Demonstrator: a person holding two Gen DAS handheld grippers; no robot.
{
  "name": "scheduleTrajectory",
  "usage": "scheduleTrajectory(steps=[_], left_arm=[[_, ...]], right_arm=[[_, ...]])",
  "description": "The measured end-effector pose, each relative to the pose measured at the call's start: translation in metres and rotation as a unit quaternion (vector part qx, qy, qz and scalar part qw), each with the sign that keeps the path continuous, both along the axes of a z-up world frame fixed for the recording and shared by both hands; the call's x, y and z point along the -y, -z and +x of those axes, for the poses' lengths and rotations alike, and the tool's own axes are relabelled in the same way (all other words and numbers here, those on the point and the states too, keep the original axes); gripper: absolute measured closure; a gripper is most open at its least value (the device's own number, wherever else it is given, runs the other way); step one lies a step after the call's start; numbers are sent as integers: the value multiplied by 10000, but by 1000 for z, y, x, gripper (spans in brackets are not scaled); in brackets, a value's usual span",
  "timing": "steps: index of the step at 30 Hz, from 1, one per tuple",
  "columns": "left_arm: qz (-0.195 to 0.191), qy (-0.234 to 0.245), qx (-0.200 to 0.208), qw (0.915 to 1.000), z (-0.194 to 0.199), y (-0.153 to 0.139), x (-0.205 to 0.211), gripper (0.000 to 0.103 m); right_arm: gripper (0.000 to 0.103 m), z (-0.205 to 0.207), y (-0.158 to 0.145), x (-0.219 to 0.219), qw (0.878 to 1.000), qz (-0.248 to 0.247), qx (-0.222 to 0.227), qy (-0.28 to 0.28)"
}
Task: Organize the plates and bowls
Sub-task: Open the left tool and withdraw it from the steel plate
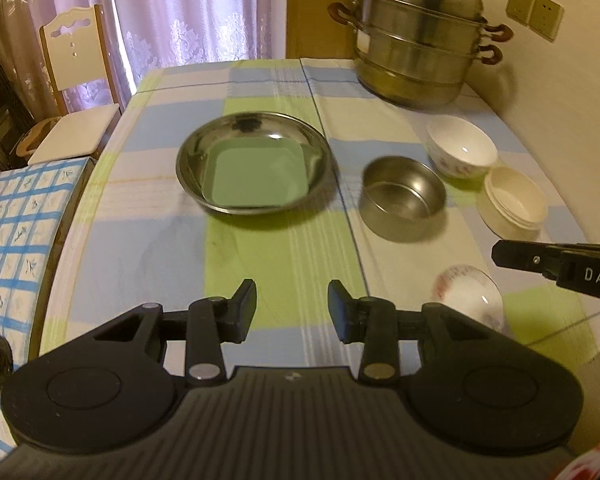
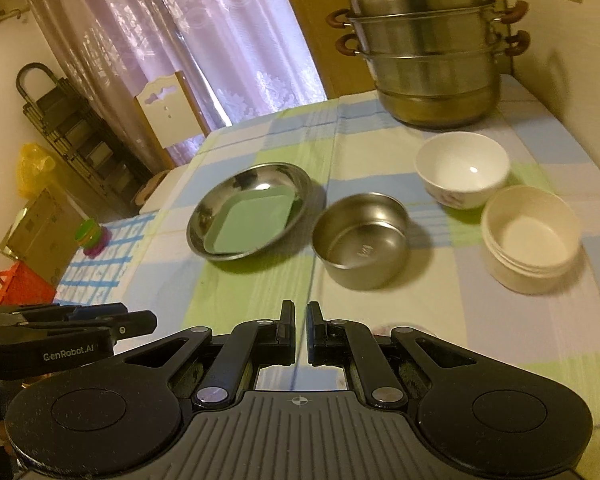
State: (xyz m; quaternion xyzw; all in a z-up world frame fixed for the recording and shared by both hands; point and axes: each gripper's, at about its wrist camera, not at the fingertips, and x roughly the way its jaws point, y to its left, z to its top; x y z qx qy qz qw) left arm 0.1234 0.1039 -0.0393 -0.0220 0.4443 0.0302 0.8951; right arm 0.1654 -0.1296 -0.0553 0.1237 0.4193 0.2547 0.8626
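Note:
A green square plate lies inside a wide steel dish at the table's middle. To its right stand a small steel bowl, a white flowered bowl and a cream round container. Another flowered bowl sits near the front right, below the right gripper. My left gripper is open and empty above the tablecloth. My right gripper is nearly closed on nothing, its jaws a narrow gap apart.
A tall steel steamer pot stands at the back right by the wall. A white chair is at the table's far left. A side table with a blue checked cloth adjoins the left edge.

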Motion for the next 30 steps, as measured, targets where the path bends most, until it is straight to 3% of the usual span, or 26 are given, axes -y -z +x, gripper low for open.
scheduleTrajectory(steps=[11,30], left_arm=[[-22,150,-20,9999,-29,0,45,67],[-53,361,-248,9990,-45,21,100,67]], right_arm=[[98,-38,1,44,9998,-156,-106,28],[98,-60,18,95,9984,-333,-427,155]])
